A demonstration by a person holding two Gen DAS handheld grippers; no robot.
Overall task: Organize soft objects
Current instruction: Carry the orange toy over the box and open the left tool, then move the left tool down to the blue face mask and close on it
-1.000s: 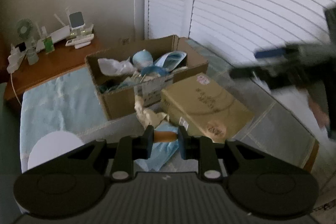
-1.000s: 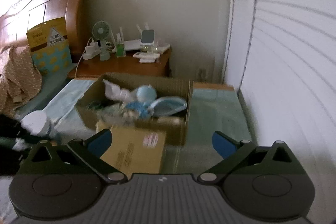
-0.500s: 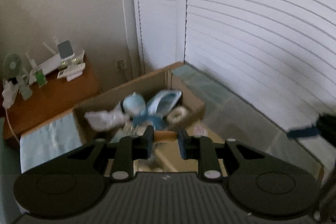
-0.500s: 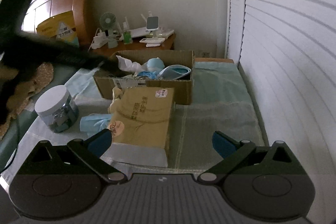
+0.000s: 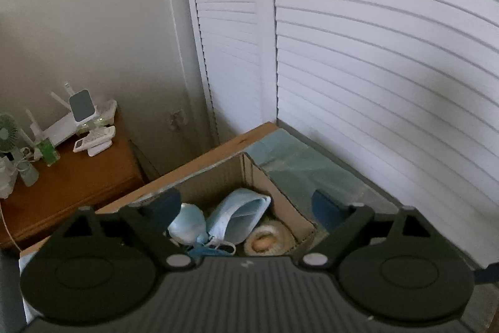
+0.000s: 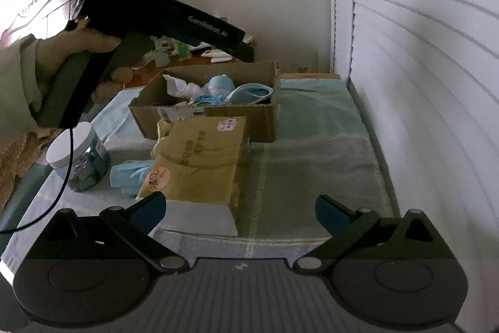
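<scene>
1. Left tool [image 5: 246,205]: spread wide, empty, hovering directly over the cardboard box [image 5: 280,202], likely placed there for a drop into it.
2. Cream plush with a tan centre [image 5: 265,242]: lying inside the box at its 5 o'clock corner, just beside the light-blue slipper [image 5: 240,217] and a pale-blue round toy [image 5: 187,227].
3. Right tool [image 6: 238,208]: spread as well, holding nothing, hanging well back from the box over the green towel [image 6: 312,152], probably kept clear to leave room for the other hand.
4. Box seen from the right wrist [image 6: 265,117]: at 12 o'clock, open top upward, suited to gathering soft items.
5. Yellow paper package [image 6: 199,155]: resting against the box front.
6. Blue soft piece [image 6: 128,173]: lying loose at 9 o'clock of the package, near the white-lidded jar [image 6: 78,158]; judged a remaining item to collect.
7. Nightstand [image 5: 71,180]: at 10 o'clock in the left view, carrying a fan and small gadgets, apart from the sorting.
</scene>
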